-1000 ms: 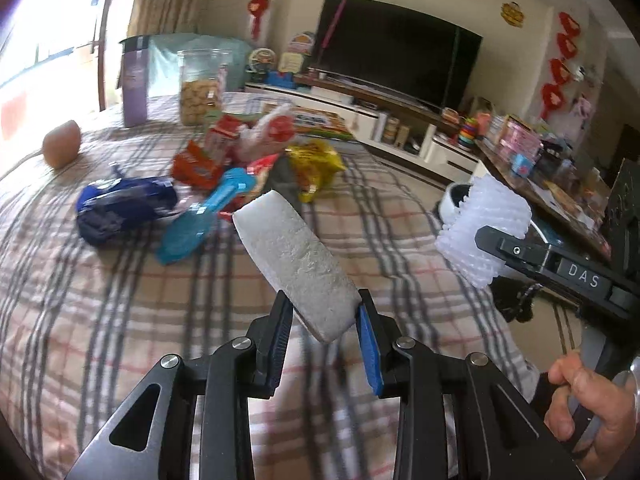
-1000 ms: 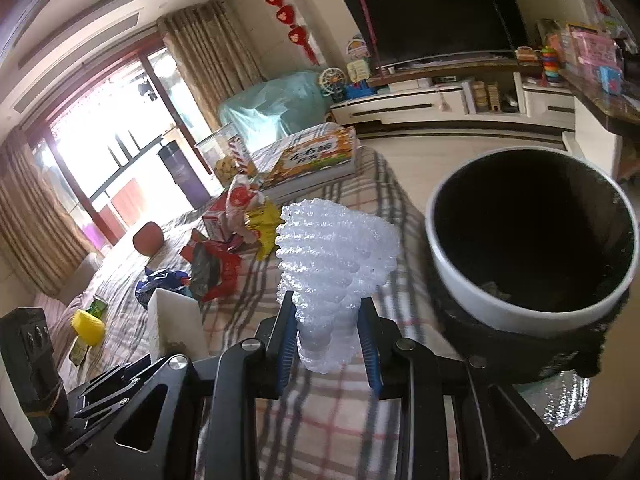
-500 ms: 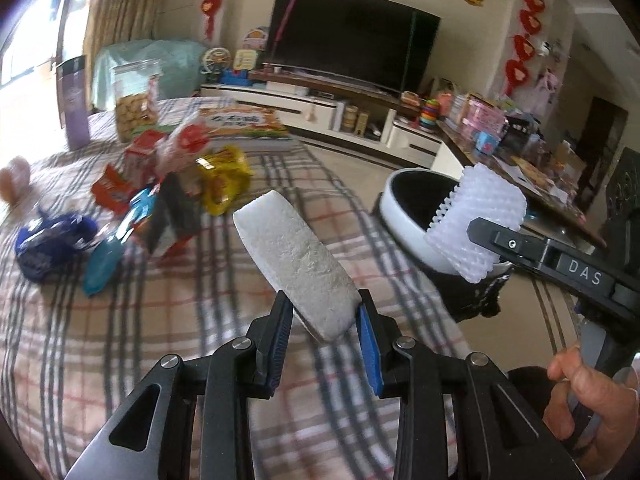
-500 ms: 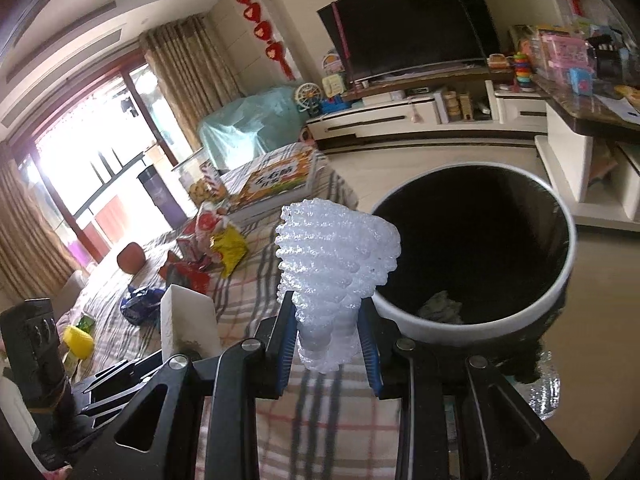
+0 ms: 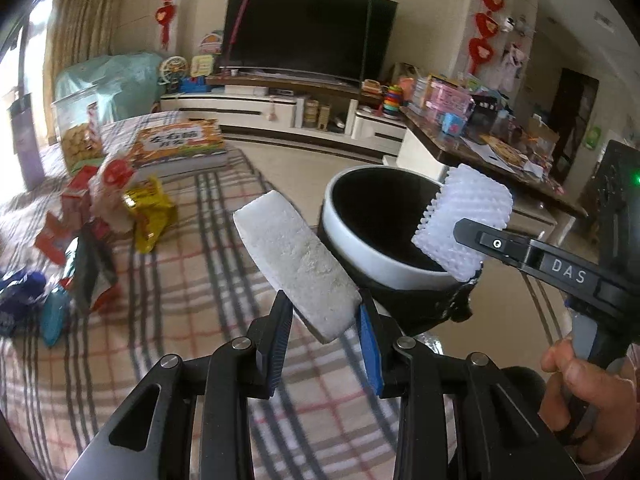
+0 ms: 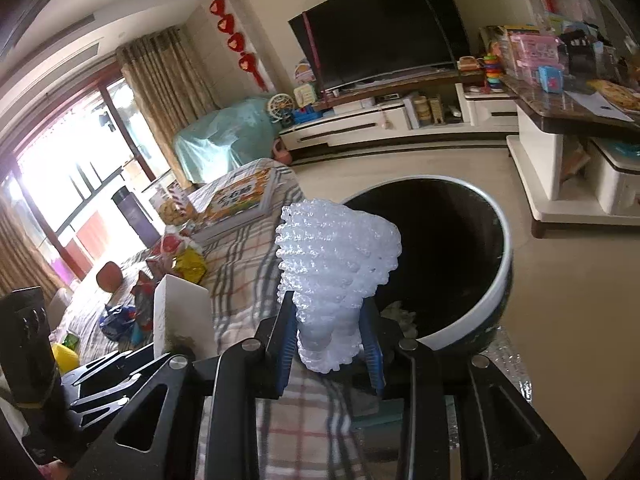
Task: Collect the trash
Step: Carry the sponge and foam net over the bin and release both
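My left gripper (image 5: 325, 322) is shut on a white foam slab (image 5: 294, 258) that sticks up over the plaid table, just left of the bin. My right gripper (image 6: 329, 338) is shut on a white foam fruit net (image 6: 338, 264), held at the near rim of the white-rimmed black trash bin (image 6: 506, 256). In the left wrist view the net (image 5: 464, 222) hangs over the bin's (image 5: 340, 228) right side. Bits of white trash lie at the bin's bottom (image 6: 398, 312).
Snack wrappers (image 5: 150, 212) and blue packets (image 5: 24, 292) lie in a heap on the plaid tablecloth (image 5: 192, 308) at the left. A picture book (image 5: 180, 146), a cookie jar (image 5: 78, 136) and a purple bottle stand farther back. A TV unit and a cluttered side table stand beyond.
Both grippers have swung right, from over the table toward the bin. The bin now looms larger and the net is at its rim. Both grips are unchanged.
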### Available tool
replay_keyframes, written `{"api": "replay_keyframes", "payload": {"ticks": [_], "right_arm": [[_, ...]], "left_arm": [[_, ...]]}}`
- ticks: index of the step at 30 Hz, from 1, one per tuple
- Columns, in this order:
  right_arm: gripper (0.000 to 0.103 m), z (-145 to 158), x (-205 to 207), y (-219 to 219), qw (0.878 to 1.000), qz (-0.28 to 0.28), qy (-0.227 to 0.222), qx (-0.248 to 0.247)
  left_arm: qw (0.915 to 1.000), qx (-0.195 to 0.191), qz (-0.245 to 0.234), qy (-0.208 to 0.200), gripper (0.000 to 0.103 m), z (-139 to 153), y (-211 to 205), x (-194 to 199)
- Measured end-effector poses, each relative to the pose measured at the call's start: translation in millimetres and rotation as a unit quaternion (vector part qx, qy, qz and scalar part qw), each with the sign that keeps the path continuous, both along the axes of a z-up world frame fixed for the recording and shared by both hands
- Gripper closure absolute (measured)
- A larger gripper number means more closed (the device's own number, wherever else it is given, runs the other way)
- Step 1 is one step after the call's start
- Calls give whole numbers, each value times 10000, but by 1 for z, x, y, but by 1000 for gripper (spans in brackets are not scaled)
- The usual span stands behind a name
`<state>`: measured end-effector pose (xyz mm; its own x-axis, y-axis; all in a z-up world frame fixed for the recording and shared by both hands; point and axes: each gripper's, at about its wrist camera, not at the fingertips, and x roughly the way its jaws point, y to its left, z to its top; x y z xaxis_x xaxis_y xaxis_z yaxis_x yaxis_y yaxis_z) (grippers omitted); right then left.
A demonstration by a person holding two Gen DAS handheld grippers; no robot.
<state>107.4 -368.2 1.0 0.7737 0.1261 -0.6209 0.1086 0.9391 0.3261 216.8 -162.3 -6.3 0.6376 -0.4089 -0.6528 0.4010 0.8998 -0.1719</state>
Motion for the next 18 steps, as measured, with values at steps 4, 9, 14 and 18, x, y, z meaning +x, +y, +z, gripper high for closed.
{"api": "replay_keyframes", "payload": {"ticks": [4,9,14,18], "right_arm": [[70,0,2,-12,9999,-115,30,-4],[70,2,3,-23,9998,-190,46,-29],[70,-1,9,-34,9996,-243,131,3],[70,-2,12,-42,9994,-263,213,-1]], "left_arm": [[9999,42,-140,-16,72,0,-12,6],[9995,92,-302,-23,72,0,-29,15],[9990,114,-442,-23,71,2,-43,26],[9982,73,-589,30,71,2,-53,37]]}}
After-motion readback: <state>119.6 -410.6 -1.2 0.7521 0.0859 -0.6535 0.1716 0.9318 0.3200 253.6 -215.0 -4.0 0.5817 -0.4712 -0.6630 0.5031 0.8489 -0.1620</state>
